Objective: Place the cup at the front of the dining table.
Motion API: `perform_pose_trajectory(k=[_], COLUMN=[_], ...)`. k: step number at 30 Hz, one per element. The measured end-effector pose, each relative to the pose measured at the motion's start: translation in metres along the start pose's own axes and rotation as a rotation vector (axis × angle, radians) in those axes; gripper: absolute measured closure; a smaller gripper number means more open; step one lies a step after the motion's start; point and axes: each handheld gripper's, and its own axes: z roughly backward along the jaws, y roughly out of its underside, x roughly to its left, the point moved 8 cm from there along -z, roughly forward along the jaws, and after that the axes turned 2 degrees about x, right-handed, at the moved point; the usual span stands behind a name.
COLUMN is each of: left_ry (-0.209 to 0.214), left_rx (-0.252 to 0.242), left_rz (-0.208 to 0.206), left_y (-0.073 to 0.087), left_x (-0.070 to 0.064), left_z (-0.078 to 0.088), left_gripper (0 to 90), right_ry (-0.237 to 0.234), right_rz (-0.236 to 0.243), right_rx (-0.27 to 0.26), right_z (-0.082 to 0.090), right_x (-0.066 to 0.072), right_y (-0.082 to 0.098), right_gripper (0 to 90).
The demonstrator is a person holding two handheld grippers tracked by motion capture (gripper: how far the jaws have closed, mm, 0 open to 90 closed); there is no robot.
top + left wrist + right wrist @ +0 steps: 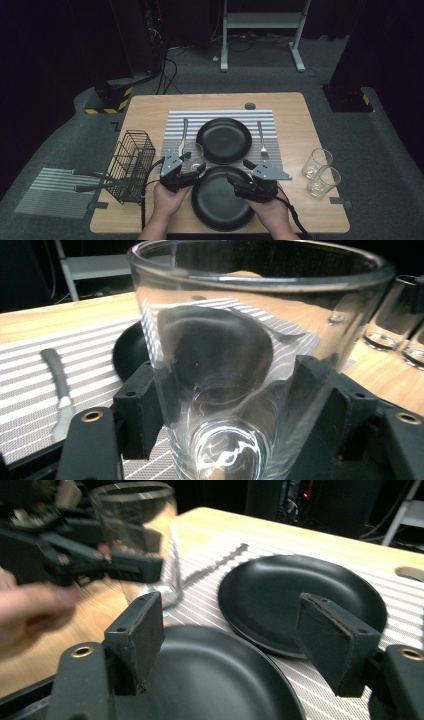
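Observation:
A clear drinking glass (250, 365) stands upright between the jaws of my left gripper (232, 407), whose pads press on its lower sides. From above, this glass (193, 155) is at the near left corner of the striped placemat (170, 135), with the left gripper (197, 170) behind it. My right gripper (239, 176) hovers open over the near black plate (222, 200). Its jaws (235, 640) stand wide with nothing between them. The held glass (137, 530) is to their left, and whether it rests on the table is unclear.
A second black plate (223, 140) sits mid-placemat, with a knife (184, 131) on its left and a fork (262, 140) on its right. Two empty glasses (320, 172) stand at the table's right. A wire basket (131, 165) occupies the left edge.

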Motion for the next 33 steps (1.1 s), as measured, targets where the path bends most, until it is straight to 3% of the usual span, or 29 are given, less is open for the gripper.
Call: perform_pose_trajectory(k=[9, 10, 11, 16, 18, 24, 28, 32, 33], left_ry=[-0.05, -0.054, -0.053, -0.067, -0.077, -0.093, -0.108, -0.122, -0.121], left_rx=[0.018, 0.016, -0.018, 0.005, 0.005, 0.035, 0.055, 0.075, 0.106], left_rz=[-0.011, -0.001, 0.057, 0.06, 0.055, 0.056, 0.055, 0.055, 0.027], left_y=[0.004, 0.004, 0.003, 0.006, 0.007, 0.011, 0.016, 0.02, 0.022], left_x=[0.014, 0.015, 0.013, 0.019, 0.022, 0.029, 0.033, 0.035, 0.037], left_z=[-0.001, -0.002, -0.005, -0.011, -0.014, -0.026, -0.037, -0.045, -0.044], left_gripper=[30.5, 30.5, 30.5, 30.5, 30.5, 30.5, 30.5, 30.6, 30.6], right_ry=[0.073, 0.083, 0.093, 0.148, 0.156, 0.173, 0.179, 0.183, 0.184], right_rz=[0.003, 0.0, 0.0, 0.002, -0.026, -0.055, -0.036, -0.046, -0.048], right_rx=[0.046, 0.054, 0.058, 0.072, 0.069, 0.074, 0.081, 0.085, 0.085], right_z=[0.012, 0.014, 0.015, 0.022, 0.025, 0.029, 0.03, 0.03, 0.03], right_x=[-0.03, -0.033, -0.037, -0.054, -0.059, -0.064, -0.067, -0.068, -0.068], right_y=[0.032, 0.036, 0.039, 0.055, 0.061, 0.07, 0.074, 0.076, 0.076], right_gripper=[31.2, 31.3, 31.3, 32.0, 32.3, 33.3, 33.5, 33.6, 33.6])
